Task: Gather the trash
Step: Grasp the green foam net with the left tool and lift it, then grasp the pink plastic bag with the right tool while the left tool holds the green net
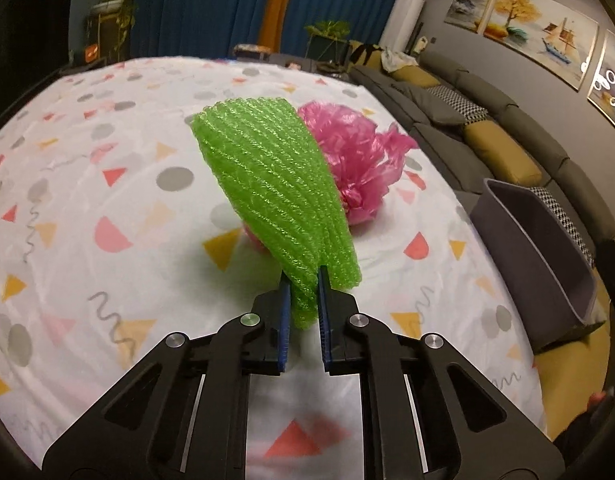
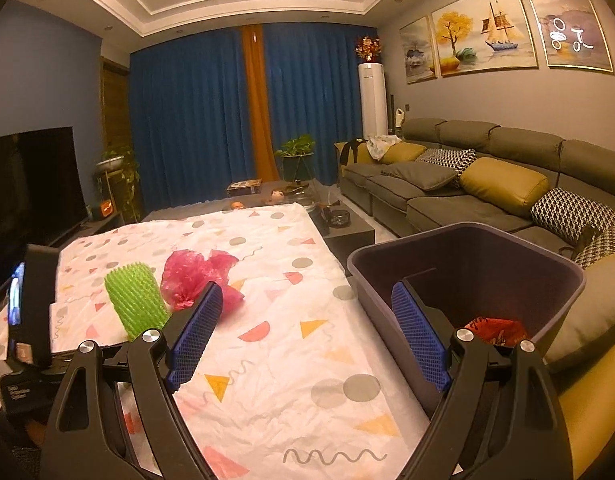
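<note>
Beside our patterned tablecloth (image 2: 307, 344) stood the bin (image 2: 563, 276); our left gripper (image 1: 303, 280) pinched the green foam net (image 1: 267, 184), probably for dropping there, while the right gripper (image 2: 307, 312) waited wide open, holding nothing.

green foam net sleeve (image 1: 275, 196): ribbed mesh tube, flattened, standing up off the patterned tablecloth (image 1: 87, 200) and flaring wider toward its far end; narrow near end pinched between the left gripper (image 1: 303, 300) pads; in the right wrist view it reads as an upright green stub (image 2: 135, 300) left of the pink bag; pink plastic bag (image 1: 355, 160): thin crinkled film, bunched into a loose ball with a knotted tail, lying on the cloth just behind and right of the sleeve, touching or nearly so; grey bin (image 2: 467, 264): rectangular, open top, upright at the table's right edge; red crumpled wrapper (image 2: 493, 330) lying at its bottom
</note>
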